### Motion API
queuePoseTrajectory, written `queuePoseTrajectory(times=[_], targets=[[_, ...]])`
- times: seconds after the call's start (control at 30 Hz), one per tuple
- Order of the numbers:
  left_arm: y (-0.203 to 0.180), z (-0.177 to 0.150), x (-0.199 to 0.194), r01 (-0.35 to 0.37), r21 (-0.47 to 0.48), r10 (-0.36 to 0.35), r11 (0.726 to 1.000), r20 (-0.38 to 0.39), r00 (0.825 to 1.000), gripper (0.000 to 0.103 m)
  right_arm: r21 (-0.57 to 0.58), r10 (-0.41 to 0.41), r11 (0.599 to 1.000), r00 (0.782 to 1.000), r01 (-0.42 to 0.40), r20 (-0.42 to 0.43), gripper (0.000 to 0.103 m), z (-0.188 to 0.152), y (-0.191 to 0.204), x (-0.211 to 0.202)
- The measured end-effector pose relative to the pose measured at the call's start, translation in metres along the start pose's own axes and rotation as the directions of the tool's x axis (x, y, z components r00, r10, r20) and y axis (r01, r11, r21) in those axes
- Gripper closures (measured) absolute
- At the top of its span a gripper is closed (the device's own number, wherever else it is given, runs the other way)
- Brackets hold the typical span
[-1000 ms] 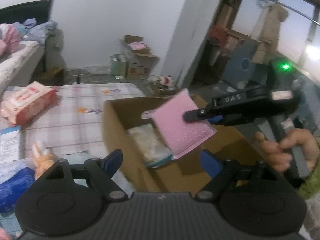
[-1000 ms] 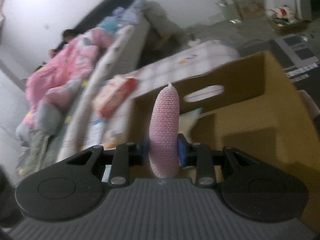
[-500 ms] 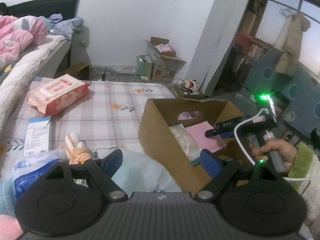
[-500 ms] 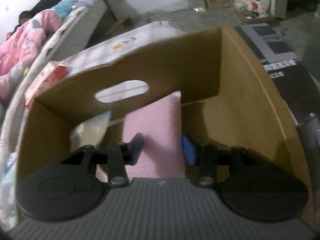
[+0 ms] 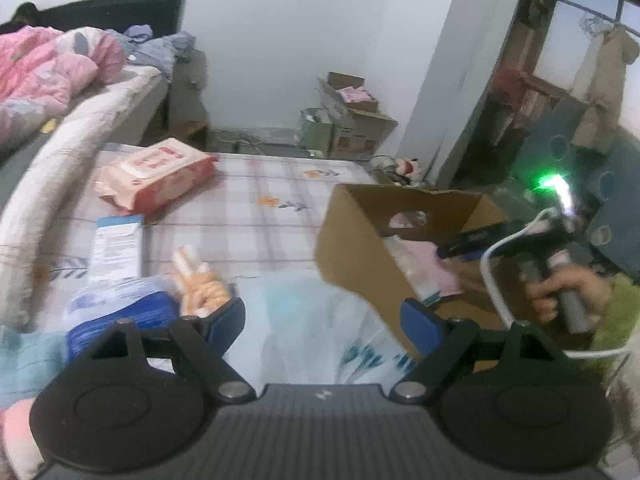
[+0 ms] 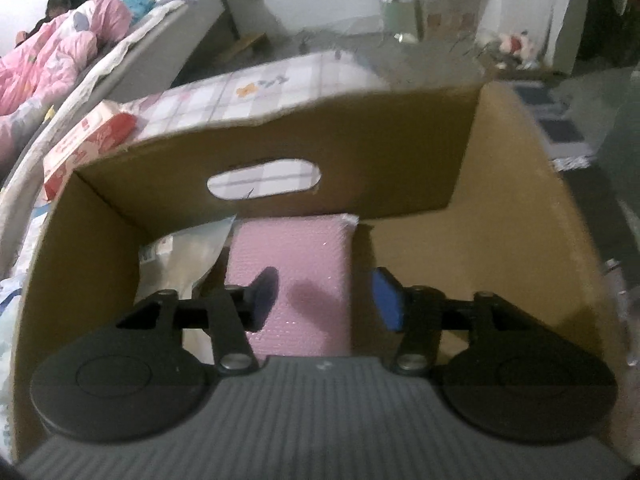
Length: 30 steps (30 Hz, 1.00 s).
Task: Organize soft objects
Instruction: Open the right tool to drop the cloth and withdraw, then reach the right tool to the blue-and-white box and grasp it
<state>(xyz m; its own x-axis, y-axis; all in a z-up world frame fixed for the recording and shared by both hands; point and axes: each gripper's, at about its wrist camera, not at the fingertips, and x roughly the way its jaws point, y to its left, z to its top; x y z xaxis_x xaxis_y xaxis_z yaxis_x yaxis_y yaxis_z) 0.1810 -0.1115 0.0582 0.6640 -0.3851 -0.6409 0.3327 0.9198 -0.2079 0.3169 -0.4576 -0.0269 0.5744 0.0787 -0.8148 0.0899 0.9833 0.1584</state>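
Note:
A cardboard box (image 6: 360,148) with a handle hole stands at the table's edge; it also shows in the left wrist view (image 5: 352,240). A pink bubble mailer (image 6: 304,256) lies flat on the box floor, beside a clear plastic packet (image 6: 188,256). My right gripper (image 6: 326,298) is open and empty, just above the mailer inside the box. My left gripper (image 5: 324,320) is open and empty over a pale blue plastic bag (image 5: 304,320) on the table. An orange-and-white soft toy (image 5: 198,280) and a blue pack (image 5: 120,316) lie left of it.
A pink wet-wipes pack (image 5: 156,176) and a white-blue carton (image 5: 118,248) lie on the checked tablecloth (image 5: 256,216). A bed with pink bedding (image 5: 44,76) stands to the left. Cardboard boxes (image 5: 352,120) sit on the floor by the far wall.
My right gripper lowered the pink mailer into the box, opened and let it go; the mailer now lies flat. My left gripper pulled back and swung left over the table items.

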Motion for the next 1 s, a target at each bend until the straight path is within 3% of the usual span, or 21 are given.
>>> queuePoseTrajectory(times=[0.13, 0.27, 0.37, 0.47, 0.63, 0.8, 0.87, 1.0], targets=[[0.013, -0.015, -0.022, -0.049, -0.008, 0.05, 0.999, 0.013, 0.999, 0.016, -0.048, -0.033, 0.998, 0.996, 0.037, 0.088, 0.035, -0.005, 0.006, -0.042], [0.032, -0.03, -0.048, -0.11, -0.03, 0.111, 0.993, 0.027, 0.993, 0.015, -0.109, -0.061, 0.991, 0.984, 0.08, 0.169, 0.034, -0.011, 0.027, -0.087], [0.047, -0.04, -0.067, -0.157, -0.051, 0.159, 0.986, 0.038, 0.986, 0.015, -0.13, -0.022, 0.99, 0.978, 0.049, 0.205, 0.034, -0.016, 0.043, -0.12], [0.063, -0.047, -0.081, -0.191, -0.072, 0.194, 0.979, 0.044, 0.98, 0.015, -0.142, 0.08, 0.989, 0.975, -0.051, 0.205, 0.034, -0.019, 0.067, -0.147], [0.083, -0.042, -0.095, -0.212, -0.091, 0.218, 0.973, 0.06, 0.974, 0.015, -0.149, 0.297, 0.949, 0.946, -0.278, 0.127, 0.034, -0.016, 0.121, -0.159], [0.114, -0.008, -0.086, -0.193, -0.087, 0.196, 0.977, 0.028, 0.98, 0.015, -0.124, 0.492, 0.862, 0.87, -0.491, -0.029, 0.034, 0.0, 0.2, -0.137], [0.128, 0.007, -0.068, -0.188, -0.076, 0.187, 0.979, -0.021, 0.982, 0.015, -0.104, 0.522, 0.842, 0.848, -0.53, -0.093, 0.035, 0.009, 0.234, -0.119], [0.153, 0.033, -0.024, -0.175, -0.052, 0.167, 0.983, -0.132, 0.977, 0.014, -0.054, 0.503, 0.849, 0.836, -0.525, -0.22, 0.042, 0.028, 0.293, -0.062]])
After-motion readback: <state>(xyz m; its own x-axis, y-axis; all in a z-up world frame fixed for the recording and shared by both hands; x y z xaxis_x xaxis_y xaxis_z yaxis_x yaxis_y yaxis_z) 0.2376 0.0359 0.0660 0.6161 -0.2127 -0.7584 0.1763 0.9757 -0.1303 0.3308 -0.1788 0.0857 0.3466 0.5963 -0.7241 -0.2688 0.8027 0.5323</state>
